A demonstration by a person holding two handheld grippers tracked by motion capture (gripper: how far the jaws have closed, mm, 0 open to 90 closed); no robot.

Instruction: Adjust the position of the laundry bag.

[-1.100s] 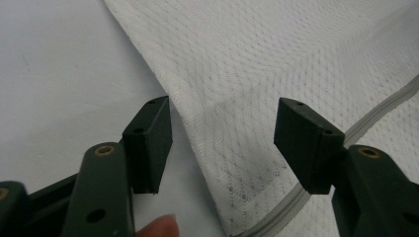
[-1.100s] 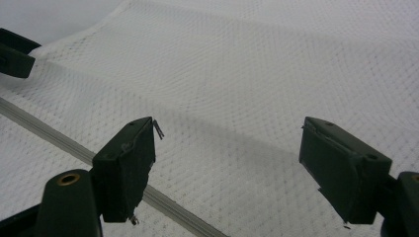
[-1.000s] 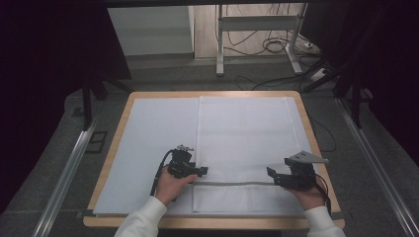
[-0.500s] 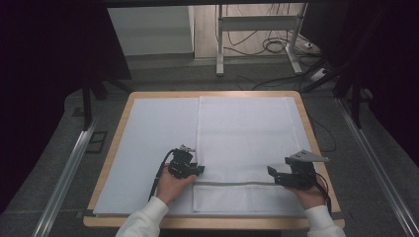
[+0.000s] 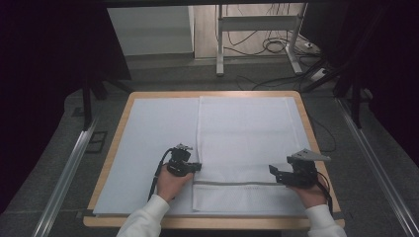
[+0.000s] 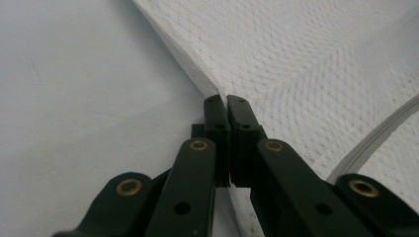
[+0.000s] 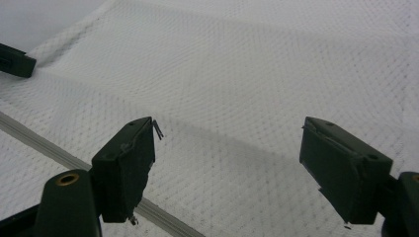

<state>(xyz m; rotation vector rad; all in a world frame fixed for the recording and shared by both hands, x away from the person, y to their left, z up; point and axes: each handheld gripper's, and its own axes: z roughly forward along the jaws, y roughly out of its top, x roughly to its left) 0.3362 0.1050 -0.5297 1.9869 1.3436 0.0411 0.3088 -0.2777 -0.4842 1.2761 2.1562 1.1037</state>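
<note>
Left gripper [image 6: 227, 106] has just clamped the towel [image 5: 247, 143] edge — right gripper [image 7: 232, 163] gapes; pinch its edge too.

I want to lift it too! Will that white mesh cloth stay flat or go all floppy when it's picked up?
Probably floppy: the white mesh cloth already bends up where the left hand-held gripper has just closed on its edge. It looks thin and light. Lifted from one side, the rest would likely sag or drag.
</note>
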